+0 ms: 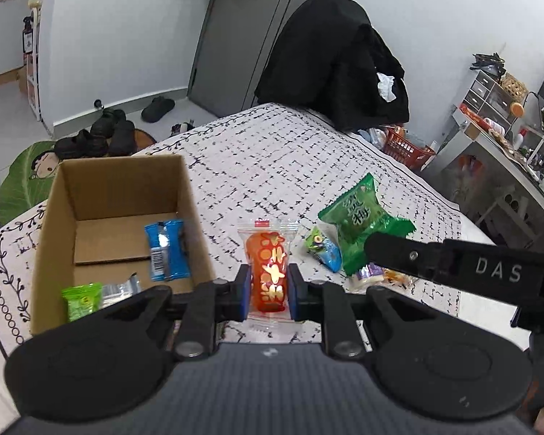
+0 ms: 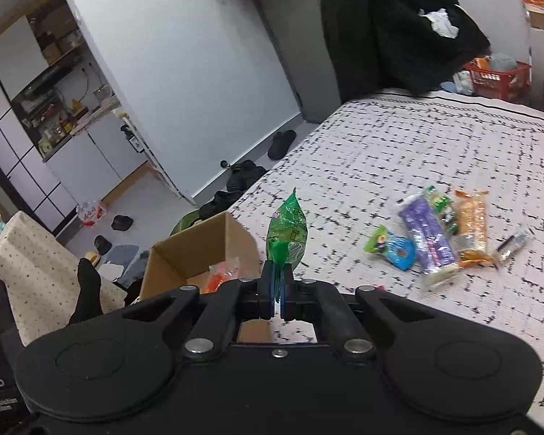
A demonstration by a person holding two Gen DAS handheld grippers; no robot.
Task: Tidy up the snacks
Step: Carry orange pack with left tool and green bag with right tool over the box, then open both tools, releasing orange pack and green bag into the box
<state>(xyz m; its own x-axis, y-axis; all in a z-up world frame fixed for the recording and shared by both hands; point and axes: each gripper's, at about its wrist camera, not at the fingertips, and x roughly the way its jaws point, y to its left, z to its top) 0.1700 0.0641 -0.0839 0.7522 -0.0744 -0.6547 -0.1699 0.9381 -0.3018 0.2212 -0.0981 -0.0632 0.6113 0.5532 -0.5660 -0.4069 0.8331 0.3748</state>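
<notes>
Two grippers each carry a snack: the left gripper has its jaws closed on a red packet just beside the cardboard box, the right gripper pinches a green packet by its edge. Best to bring each well over the box's opening before letting go, one at a time.

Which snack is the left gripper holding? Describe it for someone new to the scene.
Start at the open brown cardboard box on the black-and-white patterned tablecloth. Just to its right, the left gripper is shut on a clear-edged red-orange snack packet. It is the only red one; the packets beside it are green and blue.
</notes>
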